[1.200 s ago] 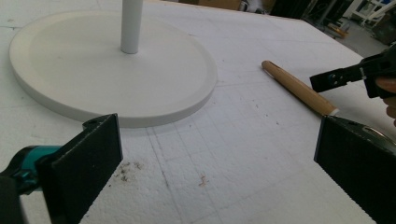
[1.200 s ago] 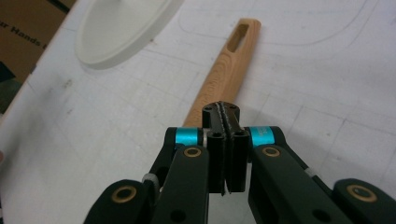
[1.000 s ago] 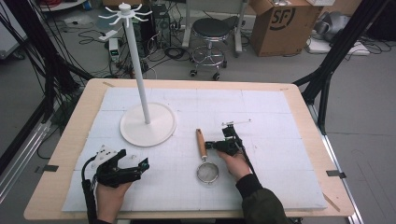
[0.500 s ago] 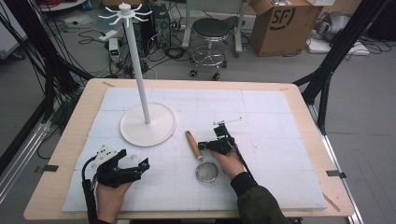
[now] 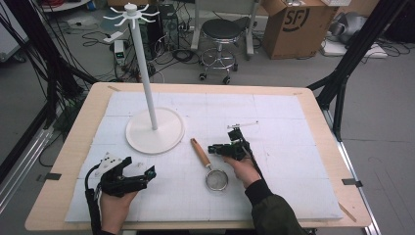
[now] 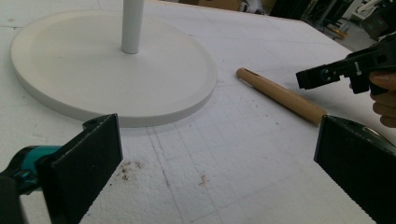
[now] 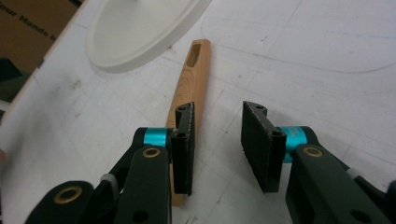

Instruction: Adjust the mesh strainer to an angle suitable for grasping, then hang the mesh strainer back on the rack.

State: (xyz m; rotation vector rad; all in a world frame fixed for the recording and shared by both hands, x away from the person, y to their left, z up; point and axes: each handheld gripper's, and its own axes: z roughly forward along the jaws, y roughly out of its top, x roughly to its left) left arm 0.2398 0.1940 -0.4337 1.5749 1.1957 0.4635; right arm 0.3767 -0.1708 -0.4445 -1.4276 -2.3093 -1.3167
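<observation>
High view overlooks table (image 5: 318, 105); both gripper views closely share the strainer handle (image 6: 280, 95)

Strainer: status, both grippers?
Right gripper open, beside the strainer handle, no grip. Left gripper open, idle near the stand base. Nothing in the way.

In the right gripper view, one black jaw covers the lower part of the wooden handle (image 7: 191, 79), and the stand base (image 7: 140, 28) is cut by the top edge.

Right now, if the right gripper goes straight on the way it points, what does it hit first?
Probably the strainer's wooden handle: it lies just ahead, slightly left of the right gripper, whose jaws are open. Beyond sits the white stand base. Depth is unclear.
</observation>
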